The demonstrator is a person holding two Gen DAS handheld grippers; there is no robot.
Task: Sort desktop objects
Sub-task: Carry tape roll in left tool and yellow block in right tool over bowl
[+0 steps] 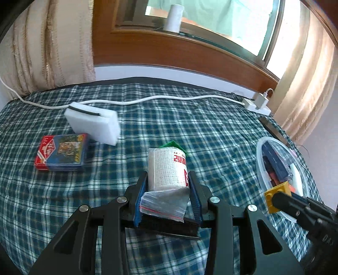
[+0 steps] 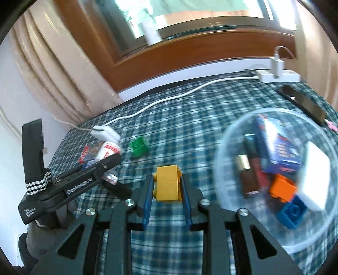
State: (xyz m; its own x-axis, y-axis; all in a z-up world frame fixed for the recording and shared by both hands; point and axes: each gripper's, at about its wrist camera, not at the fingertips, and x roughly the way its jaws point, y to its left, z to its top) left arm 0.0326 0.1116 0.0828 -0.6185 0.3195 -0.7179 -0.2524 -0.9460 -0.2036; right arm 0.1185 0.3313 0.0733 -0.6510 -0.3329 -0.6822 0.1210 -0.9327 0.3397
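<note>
My left gripper [image 1: 168,179] is shut on a white bandage roll in a clear zip bag [image 1: 168,169], held above the plaid cloth; it also shows in the right wrist view [image 2: 109,150]. My right gripper [image 2: 166,179] is shut on a yellow toy brick [image 2: 168,183], held above the cloth just left of a clear round bowl [image 2: 232,135]. The bowl holds an orange brick [image 2: 282,188], a blue brick [image 2: 292,212], a blue card box [image 2: 276,143] and other items. A green brick [image 2: 138,147] lies on the cloth. A card deck [image 1: 61,152] and a white sponge [image 1: 93,124] lie at the left.
A white cable [image 1: 147,99] runs across the back to a power strip with a charger [image 1: 258,103]. A dark flat bar [image 2: 302,103] lies behind the bowl. Curtains hang at both sides. A white roll [image 1: 174,18] stands on the window sill.
</note>
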